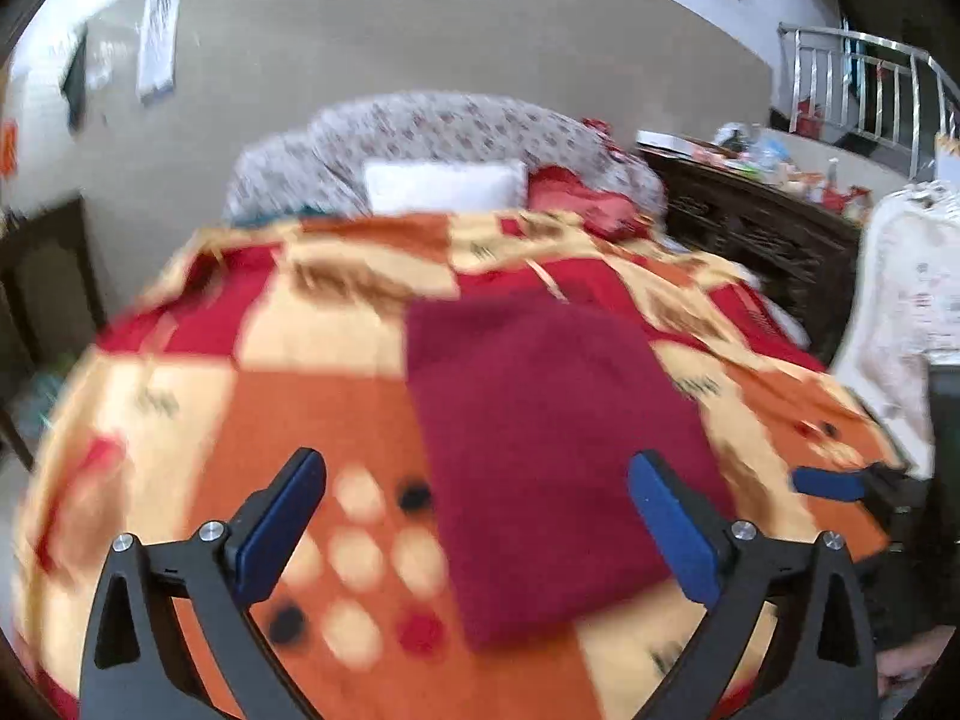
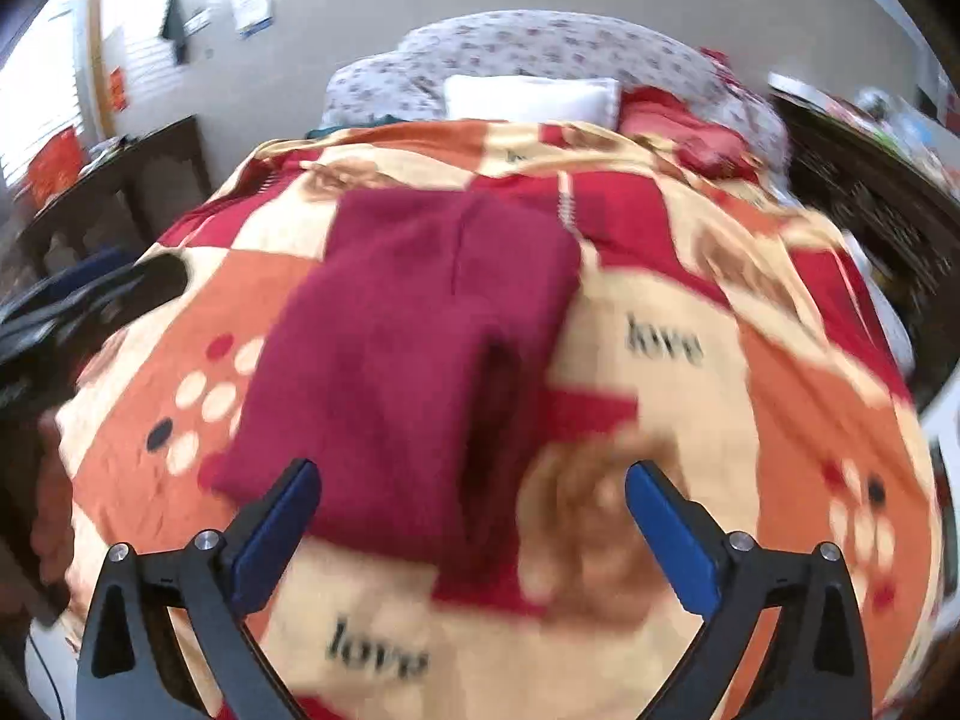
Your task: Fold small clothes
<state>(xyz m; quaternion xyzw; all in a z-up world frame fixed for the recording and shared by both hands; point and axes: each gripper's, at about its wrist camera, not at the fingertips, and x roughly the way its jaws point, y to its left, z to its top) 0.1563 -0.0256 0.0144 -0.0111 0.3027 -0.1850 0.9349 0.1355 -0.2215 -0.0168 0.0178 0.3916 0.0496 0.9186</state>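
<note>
A dark red garment (image 1: 540, 438) lies folded into a rectangle on the patterned bed blanket (image 1: 336, 420). It also shows in the right wrist view (image 2: 408, 348), with a dark opening along its right fold. My left gripper (image 1: 477, 480) is open and empty, held above the garment's near left edge. My right gripper (image 2: 471, 492) is open and empty above the garment's near edge. The right gripper's blue pad (image 1: 828, 483) shows at the right in the left wrist view. The left gripper (image 2: 78, 300) shows blurred at the left edge of the right wrist view.
The blanket (image 2: 690, 420) is orange, red and cream with "love" printed on it. A white pillow (image 1: 444, 186) and floral bedding (image 1: 432, 126) lie at the head. A dark wooden cabinet (image 1: 756, 228) with clutter stands to the right. A dark table (image 2: 120, 180) stands to the left.
</note>
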